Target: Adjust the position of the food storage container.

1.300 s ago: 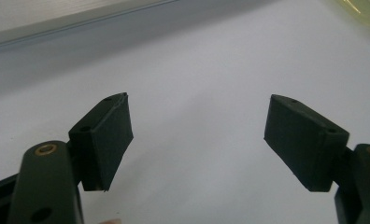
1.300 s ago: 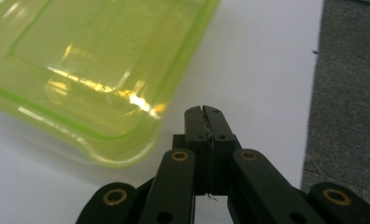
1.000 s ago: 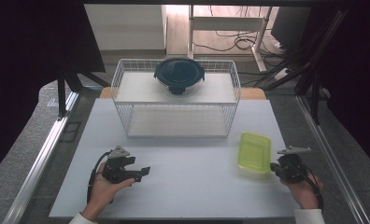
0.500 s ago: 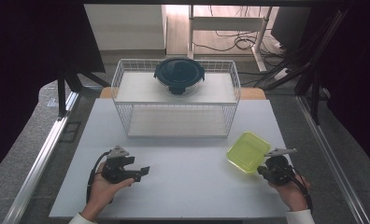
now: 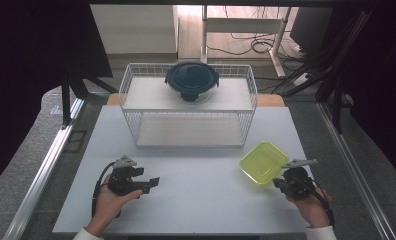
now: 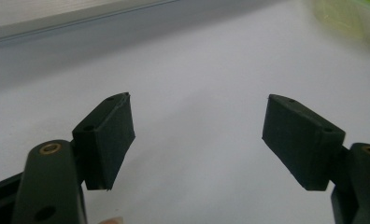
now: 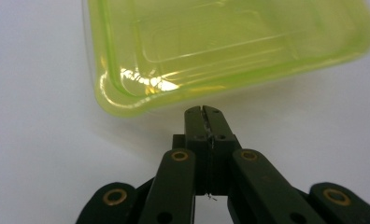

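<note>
My right claw (image 5: 277,183) is fully closed, its two black jaws pressed flat together with nothing between them. Through the right gripper view I see those closed tips (image 7: 204,112) right at the near edge of the translucent yellow-green rectangular plastic tray (image 7: 220,46); whether they touch its rim I cannot tell. From the high view the tray (image 5: 263,162) lies on the white worktop (image 5: 201,200), toward its right side, turned at an angle, just in front of the right corner of the white wire basket (image 5: 246,125).

My left claw (image 5: 155,181) rests low over the left part of the worktop, well apart from the tray. In the left gripper view its jaws stand wide apart, pads (image 6: 110,140) facing each other over bare white surface, gripping nothing.

On the upper level of the wire basket sits a round glass bowl with a dark blue lid (image 5: 191,80), far from both claws.
</note>
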`<action>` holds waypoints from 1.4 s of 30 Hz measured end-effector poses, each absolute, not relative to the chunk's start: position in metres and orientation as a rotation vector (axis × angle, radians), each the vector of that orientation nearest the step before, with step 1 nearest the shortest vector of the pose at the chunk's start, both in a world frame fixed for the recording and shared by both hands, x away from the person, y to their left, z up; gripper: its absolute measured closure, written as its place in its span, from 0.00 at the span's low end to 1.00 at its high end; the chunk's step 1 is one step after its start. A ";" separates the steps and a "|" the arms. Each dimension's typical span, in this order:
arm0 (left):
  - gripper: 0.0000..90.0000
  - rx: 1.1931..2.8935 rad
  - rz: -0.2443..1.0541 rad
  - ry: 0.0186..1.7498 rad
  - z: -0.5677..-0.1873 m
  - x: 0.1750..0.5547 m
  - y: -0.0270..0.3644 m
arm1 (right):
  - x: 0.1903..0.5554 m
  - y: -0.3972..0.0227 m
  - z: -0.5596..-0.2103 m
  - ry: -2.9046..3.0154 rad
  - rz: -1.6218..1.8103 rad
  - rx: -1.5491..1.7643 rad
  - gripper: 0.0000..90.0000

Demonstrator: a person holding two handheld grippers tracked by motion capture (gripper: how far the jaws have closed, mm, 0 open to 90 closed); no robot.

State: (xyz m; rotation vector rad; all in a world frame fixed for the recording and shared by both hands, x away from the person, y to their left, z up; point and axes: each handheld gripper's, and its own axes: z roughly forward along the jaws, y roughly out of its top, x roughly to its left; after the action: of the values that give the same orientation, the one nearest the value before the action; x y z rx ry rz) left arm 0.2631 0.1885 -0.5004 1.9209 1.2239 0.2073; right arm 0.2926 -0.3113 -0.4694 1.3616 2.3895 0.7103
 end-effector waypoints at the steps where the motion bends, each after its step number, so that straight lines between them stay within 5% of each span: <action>1: 0.26 1.918 0.208 1.230 -0.500 0.263 0.189 | 0.291 -0.315 -0.465 2.383 0.710 1.367 0.99; 9: 0.25 1.915 0.215 1.243 -0.501 0.265 0.192 | 0.300 -0.341 -0.435 2.278 0.762 1.384 0.99; 26: 0.25 1.906 0.213 1.262 -0.499 0.265 0.198 | 0.416 -0.335 -0.445 2.298 0.605 1.356 0.99; 42: 0.26 1.896 0.241 1.273 -0.499 0.263 0.198 | 0.406 -0.327 -0.453 2.391 0.537 1.346 0.99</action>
State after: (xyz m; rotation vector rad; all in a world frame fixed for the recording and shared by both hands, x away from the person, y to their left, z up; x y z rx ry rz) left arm 0.2634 0.1980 -0.4993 1.8961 1.2730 0.2411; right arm 0.4056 -0.3270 -0.4529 1.3455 2.3911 0.5372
